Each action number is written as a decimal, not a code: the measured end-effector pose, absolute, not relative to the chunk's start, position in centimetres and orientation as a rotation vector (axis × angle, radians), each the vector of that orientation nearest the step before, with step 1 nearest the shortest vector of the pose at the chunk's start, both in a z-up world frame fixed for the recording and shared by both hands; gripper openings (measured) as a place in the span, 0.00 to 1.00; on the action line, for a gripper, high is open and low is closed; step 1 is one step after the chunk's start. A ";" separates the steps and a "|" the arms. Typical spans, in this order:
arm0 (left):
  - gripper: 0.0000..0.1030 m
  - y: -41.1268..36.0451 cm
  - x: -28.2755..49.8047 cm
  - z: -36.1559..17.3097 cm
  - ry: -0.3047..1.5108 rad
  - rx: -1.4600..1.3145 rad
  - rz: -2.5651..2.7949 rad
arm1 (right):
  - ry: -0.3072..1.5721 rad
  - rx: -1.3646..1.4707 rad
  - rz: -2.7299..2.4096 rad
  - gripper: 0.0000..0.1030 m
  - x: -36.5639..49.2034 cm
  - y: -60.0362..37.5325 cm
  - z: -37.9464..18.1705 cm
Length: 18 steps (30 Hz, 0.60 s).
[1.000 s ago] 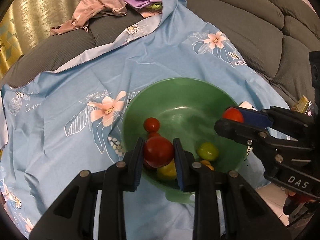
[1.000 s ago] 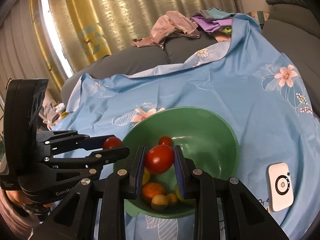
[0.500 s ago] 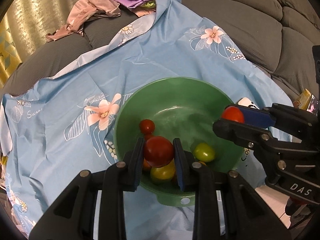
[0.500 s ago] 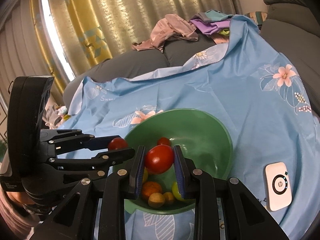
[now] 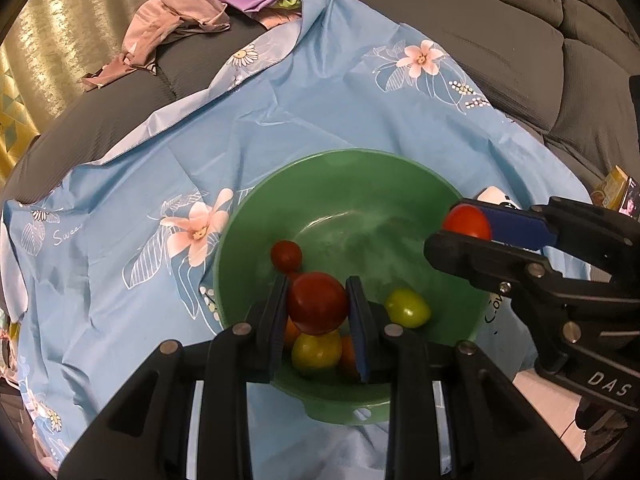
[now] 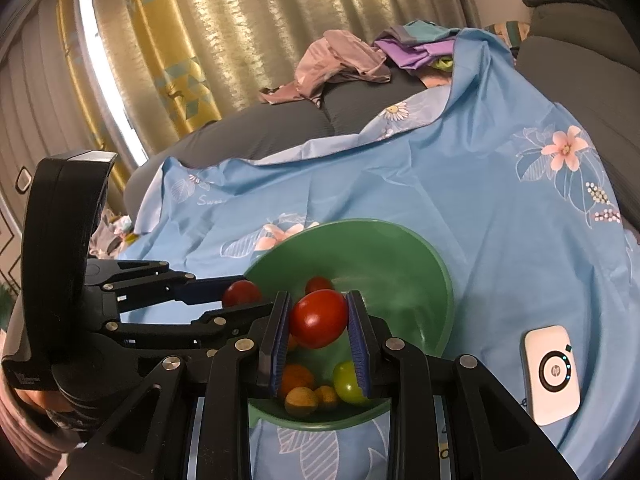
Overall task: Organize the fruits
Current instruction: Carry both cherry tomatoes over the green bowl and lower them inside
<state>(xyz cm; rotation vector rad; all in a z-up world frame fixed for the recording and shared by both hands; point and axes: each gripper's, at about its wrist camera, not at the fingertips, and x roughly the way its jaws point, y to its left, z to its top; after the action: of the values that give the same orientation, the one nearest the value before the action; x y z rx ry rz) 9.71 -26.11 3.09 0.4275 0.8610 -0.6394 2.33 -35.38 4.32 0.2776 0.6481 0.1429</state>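
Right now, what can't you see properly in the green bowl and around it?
- Left wrist view: orange fruit in the round green plastic bowl, mostly behind the left gripper holding a red tomato.
- Right wrist view: yellow-green fruit, partly behind the right gripper.
- Right wrist view: white HP device, text unreadable.

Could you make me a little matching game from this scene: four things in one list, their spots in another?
Things:
1. left claw
2. yellow-green tomato
3. white HP device
4. pink garment

Places:
A. on the grey sofa
B. loose inside the green bowl
C. on the blue floral cloth, beside the bowl
D. shut on a red tomato

Pairs: 1-D, 2-B, 3-C, 4-A
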 end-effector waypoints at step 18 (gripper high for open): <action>0.28 -26.9 10.8 1.9 0.912 0.423 -0.626 | 0.672 0.293 0.148 0.29 3.3 -35.9 3.3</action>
<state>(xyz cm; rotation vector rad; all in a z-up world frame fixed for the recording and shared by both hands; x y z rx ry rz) 10.76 -26.93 1.92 0.4227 0.9119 -0.6260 3.31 -35.87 3.35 0.2928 0.6717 0.1480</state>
